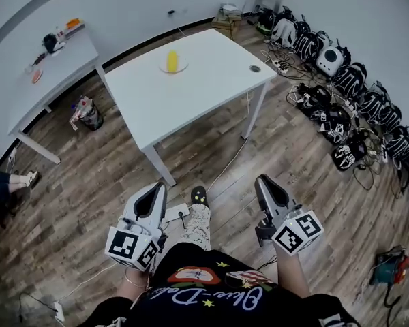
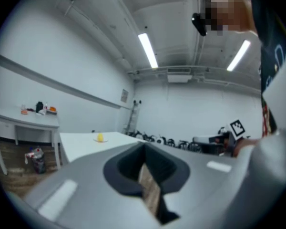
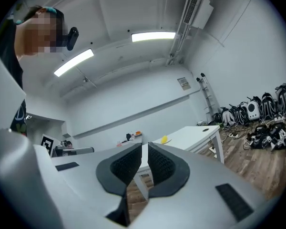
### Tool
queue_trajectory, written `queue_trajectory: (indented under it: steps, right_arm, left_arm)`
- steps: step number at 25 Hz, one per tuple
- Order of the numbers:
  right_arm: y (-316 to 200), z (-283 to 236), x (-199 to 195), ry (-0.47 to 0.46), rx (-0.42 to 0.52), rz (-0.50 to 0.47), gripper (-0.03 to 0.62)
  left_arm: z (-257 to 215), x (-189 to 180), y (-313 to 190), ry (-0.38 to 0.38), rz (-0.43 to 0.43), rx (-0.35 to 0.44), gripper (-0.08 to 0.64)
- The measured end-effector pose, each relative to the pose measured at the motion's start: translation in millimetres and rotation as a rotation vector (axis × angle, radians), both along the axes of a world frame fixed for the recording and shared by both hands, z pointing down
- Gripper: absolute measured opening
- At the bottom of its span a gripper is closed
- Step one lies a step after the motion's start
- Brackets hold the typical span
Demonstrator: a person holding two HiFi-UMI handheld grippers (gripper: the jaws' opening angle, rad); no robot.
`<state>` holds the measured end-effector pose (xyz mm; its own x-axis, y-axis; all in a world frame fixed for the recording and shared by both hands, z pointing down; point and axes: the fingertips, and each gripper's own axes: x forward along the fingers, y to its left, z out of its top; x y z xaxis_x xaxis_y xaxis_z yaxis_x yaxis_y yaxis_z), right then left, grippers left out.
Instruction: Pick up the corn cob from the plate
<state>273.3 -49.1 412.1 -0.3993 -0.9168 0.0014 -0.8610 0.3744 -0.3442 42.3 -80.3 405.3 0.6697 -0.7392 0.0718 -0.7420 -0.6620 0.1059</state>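
White-walled room with wood-plank floor (image 1: 88, 203); white rectangular bench (image 1: 204, 87) at centre. Left tongs (image 1: 160, 187) and right tongs (image 1: 260, 180), both pressed together and empty, are held well apart from the bench. Small pale round plate (image 1: 183, 67) on bench carries yellow corn cob (image 1: 172, 60).

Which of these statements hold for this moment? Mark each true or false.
1. The corn cob sits on a plate on the white table. True.
2. The right gripper holds the corn cob. False: its fingers are shut on nothing, well short of the table.
3. The left gripper has its fingers spread wide. False: they are together and empty.
4. Backpacks lie on the floor along the wall. True.
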Motion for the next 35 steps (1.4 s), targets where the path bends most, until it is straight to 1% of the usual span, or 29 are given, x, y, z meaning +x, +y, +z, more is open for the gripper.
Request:
queue_trajectory:
  steps: [3, 5, 8, 10, 12, 14, 16, 18, 21, 23, 25, 26, 28, 30, 31, 33, 35]
  right_arm:
    - [-68, -9, 16, 0.060, 0.039, 0.000, 0.018]
    - [-125, -21, 30, 0.086, 0.070, -0.008, 0.018]
    - [-223, -40, 38, 0.101, 0.109, -0.006, 0.018]
    - [-284, -51, 31, 0.108, 0.137, -0.015, 0.018]
    - [-341, -57, 15, 0.083, 0.155, -0.051, 0.018]
    - [-389, -52, -4, 0.065, 0.142, -0.097, 0.018]
    - [-430, -38, -21, 0.079, 0.099, -0.139, 0.018]
    - [-467, -27, -38, 0.111, 0.061, -0.180, 0.018]
    - [-517, -14, -61, 0.161, 0.019, -0.239, 0.018]
    - [-552, -4, -75, 0.174, -0.020, -0.269, 0.018]
    - [-587, 11, -92, 0.188, -0.080, -0.288, 0.024]
    - [-604, 21, -100, 0.196, -0.121, -0.297, 0.042]
    - [-637, 45, -117, 0.219, -0.221, -0.302, 0.165]
    - [-670, 70, -128, 0.255, -0.317, -0.267, 0.190]
    - [-687, 83, -131, 0.289, -0.355, -0.239, 0.210]
    - [-715, 108, -134, 0.378, -0.416, -0.198, 0.242]
    - [-733, 128, -140, 0.428, -0.465, -0.195, 0.267]
  left_arm:
    - [0, 8, -69, -0.022, -0.037, 0.052, -0.002]
    - [-4, 14, -126, -0.013, -0.060, 0.087, -0.002]
    - [-10, 20, -216, 0.005, -0.072, 0.098, -0.002]
    - [-16, 22, -268, -0.004, -0.070, 0.113, -0.002]
    - [-22, 20, -316, -0.010, -0.077, 0.127, -0.002]
    - [-25, 16, -354, -0.012, -0.077, 0.125, -0.002]
    - [-23, 12, -381, 0.003, -0.084, 0.103, -0.002]
    - [-17, 5, -400, 0.023, -0.112, 0.064, -0.002]
    - [-4, -4, -425, 0.024, -0.152, 0.015, -0.002]
    - [-4, -9, -443, 0.036, -0.174, 0.006, -0.002]
    - [-10, -16, -460, 0.042, -0.190, 0.011, -0.002]
    - [-12, -19, -467, 0.045, -0.194, 0.014, -0.002]
    - [-13, -25, -479, 0.055, -0.206, 0.005, -0.002]
    - [-7, -32, -493, 0.071, -0.229, -0.030, -0.002]
    - [-3, -35, -499, 0.082, -0.239, -0.050, -0.002]
    - [0, -36, -506, 0.110, -0.251, -0.079, -0.002]
    - [5, -39, -509, 0.157, -0.264, -0.123, -0.002]
